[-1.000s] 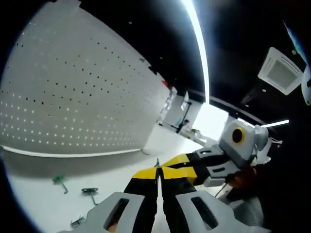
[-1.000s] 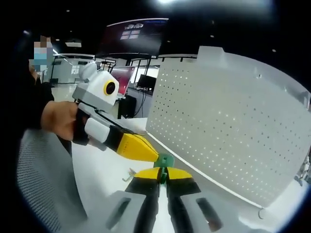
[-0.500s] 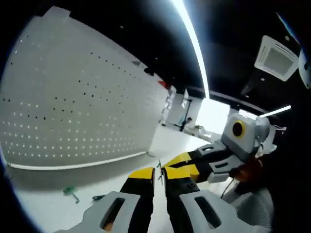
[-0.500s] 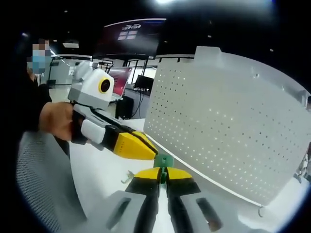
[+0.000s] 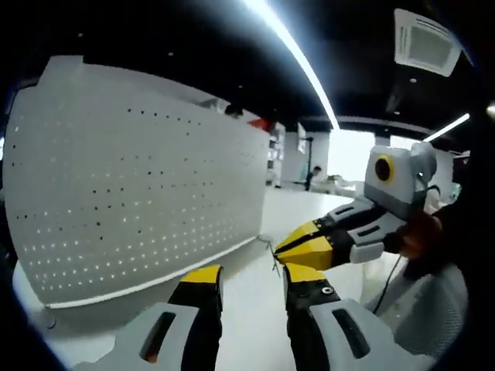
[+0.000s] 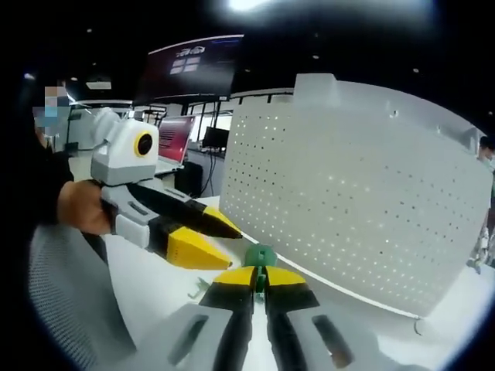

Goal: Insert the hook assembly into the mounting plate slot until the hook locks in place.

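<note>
Mounting plate (image 6: 363, 201), a large white perforated panel, stands upright on the white tabletop (image 6: 155, 282); in the left gripper view it (image 5: 131, 193) rises on the left side. No bin or tray is visible, and nothing hangs in the plate's holes as far as can be told.

Right hand-held gripper (image 6: 258, 282) has its yellow-tipped jaws pressed together on a small green hook assembly (image 6: 261, 256), held just in front of the plate's lower edge. From the left gripper view the same gripper (image 5: 285, 247) enters from the right, a person's hand (image 5: 421, 234) on its grip.

Left hand-held gripper (image 5: 249, 278) has its jaws spread apart with nothing between them; in the right gripper view it (image 6: 220, 243) comes in from the left, jaws parted, close beside the hook.

A thin wire piece (image 6: 198, 289) lies on the tabletop beneath it.
</note>
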Motion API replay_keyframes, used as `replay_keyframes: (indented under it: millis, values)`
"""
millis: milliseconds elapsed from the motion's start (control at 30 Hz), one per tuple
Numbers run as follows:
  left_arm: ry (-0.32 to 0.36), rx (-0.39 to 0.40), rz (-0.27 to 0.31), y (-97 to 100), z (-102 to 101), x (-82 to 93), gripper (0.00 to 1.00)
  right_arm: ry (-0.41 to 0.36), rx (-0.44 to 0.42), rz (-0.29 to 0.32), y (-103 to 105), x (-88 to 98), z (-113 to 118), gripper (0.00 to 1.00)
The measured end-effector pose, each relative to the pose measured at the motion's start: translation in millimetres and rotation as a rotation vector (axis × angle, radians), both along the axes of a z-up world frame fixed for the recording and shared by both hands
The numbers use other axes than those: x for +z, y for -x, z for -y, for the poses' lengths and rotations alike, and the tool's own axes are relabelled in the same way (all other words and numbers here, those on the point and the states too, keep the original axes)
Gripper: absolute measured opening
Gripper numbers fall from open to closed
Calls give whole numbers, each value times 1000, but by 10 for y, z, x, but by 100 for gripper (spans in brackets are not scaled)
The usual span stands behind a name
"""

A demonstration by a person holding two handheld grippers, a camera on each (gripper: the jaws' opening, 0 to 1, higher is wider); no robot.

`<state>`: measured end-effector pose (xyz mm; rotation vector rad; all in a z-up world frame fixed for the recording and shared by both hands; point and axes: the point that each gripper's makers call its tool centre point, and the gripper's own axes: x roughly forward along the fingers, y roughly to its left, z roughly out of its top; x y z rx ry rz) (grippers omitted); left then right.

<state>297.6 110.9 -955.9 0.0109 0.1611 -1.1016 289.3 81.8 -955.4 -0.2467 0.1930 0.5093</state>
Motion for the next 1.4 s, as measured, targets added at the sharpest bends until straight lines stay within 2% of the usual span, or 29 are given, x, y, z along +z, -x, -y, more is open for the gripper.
replay_keyframes:
  millis: [100, 233, 367, 433, 500, 667, 867, 1100, 1300, 1400]
  values:
    - [-5, 8, 20, -13, -19, 23, 34, -4, -14, 9, -7, 25, 21, 2]
    - [7, 20, 18, -36, -45, 62, 37, -4, -42, 21, -24, 46, 79, 2]
    - [11, 34, 28, -56, -76, 92, 36, -5, -68, 12, -45, 61, 116, 2]
    - [10, 44, 34, -74, -94, 98, 36, -49, -77, -4, -57, 112, 99, 2]
    - [13, 57, 34, -97, -121, 104, 36, -33, -82, 7, -77, 185, 89, 2]
    - [41, 87, 14, -146, -207, 130, 36, -20, -97, 58, -175, 477, 95, 2]
    - [51, 122, 1, -175, -291, 129, 36, -46, -107, 140, -267, 862, 34, 2]
    - [58, 145, -10, -42, -397, 165, 36, -78, -130, 215, -335, 1203, 27, 2]
    - [33, 142, 11, 156, -520, 185, 36, -107, -159, 286, -394, 1465, 41, 2]
    - [13, 142, 17, 219, -585, 142, 36, -109, -178, 321, -412, 1580, 62, 2]
